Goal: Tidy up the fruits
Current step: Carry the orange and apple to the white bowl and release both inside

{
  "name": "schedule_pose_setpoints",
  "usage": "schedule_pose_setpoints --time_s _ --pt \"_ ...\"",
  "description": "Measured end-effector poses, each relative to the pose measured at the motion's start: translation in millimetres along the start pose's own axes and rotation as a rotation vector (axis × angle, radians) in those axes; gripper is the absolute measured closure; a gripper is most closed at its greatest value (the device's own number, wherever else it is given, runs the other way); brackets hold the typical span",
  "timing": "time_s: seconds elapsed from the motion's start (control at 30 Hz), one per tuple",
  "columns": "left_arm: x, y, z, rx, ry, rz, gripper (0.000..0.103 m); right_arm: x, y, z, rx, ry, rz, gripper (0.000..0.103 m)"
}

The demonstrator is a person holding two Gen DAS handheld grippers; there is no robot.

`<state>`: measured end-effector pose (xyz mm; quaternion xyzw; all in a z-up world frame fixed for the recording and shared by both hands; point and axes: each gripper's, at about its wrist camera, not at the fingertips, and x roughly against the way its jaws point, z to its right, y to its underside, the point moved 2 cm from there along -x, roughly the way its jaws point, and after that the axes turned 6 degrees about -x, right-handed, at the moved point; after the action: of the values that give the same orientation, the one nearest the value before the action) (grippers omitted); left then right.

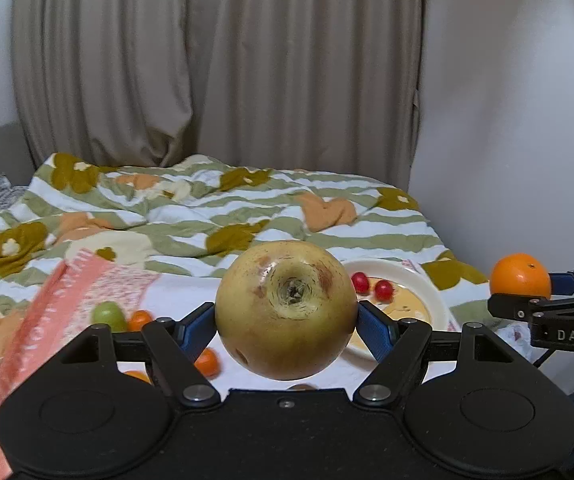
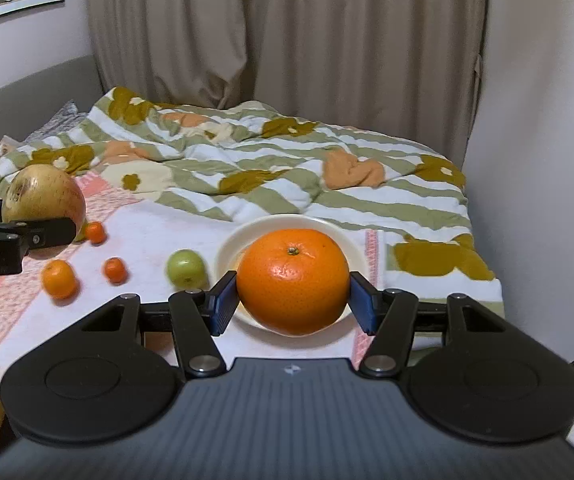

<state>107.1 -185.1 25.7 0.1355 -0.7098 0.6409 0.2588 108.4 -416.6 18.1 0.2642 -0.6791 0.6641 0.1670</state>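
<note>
The left tongs (image 1: pixel 286 320) are clamped on a large yellow-green apple (image 1: pixel 285 310), its blue pads pressed against both sides and its stem hollow turned toward the camera; the apple hangs in the air above the white cloth (image 1: pixel 191 292) spread over the bed. The right tongs (image 2: pixel 293 298) grip a big orange (image 2: pixel 293 280) the same way, the pads tight against its flanks, and the orange is held above the near part of the cream plate (image 2: pixel 287 222). In the left wrist view the plate (image 1: pixel 419 280) lies to the right behind the apple and carries two small red fruits (image 1: pixel 372 286) side by side near its left rim.

On the cloth to the left of the plate, in the right wrist view, sits a small green fruit (image 2: pixel 186 267), just beside the plate's rim. Further left lie three small orange fruits: one (image 2: pixel 115 270) near the green one, a larger one (image 2: pixel 59 279) nearer the camera, and one (image 2: pixel 95 233) just beside the held apple (image 2: pixel 43 196).

A pink patterned towel (image 1: pixel 47 320) runs along the left edge of the cloth. Behind it all the striped flowered quilt (image 2: pixel 287 168) lies rumpled on the bed, with a beige curtain (image 2: pixel 271 32) behind
</note>
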Motion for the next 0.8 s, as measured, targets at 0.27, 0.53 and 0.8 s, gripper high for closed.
schedule_pose_setpoints --time_s 0.27,0.53,0.8 --pt "-56 -19 39 -0.062 0.050 -0.035 0.024 -43 -13 41 -0.072 0.018 -0.024 0.029" --pt "-129 -26 63 -0.127 0.112 -0.117 0.024 -91 -22 58 -0.112 0.039 -0.073 0.029" --pt "-193 -15 77 -0.223 0.112 -0.188 0.024 -133 -23 77 -0.139 0.063 -0.125 0.029"
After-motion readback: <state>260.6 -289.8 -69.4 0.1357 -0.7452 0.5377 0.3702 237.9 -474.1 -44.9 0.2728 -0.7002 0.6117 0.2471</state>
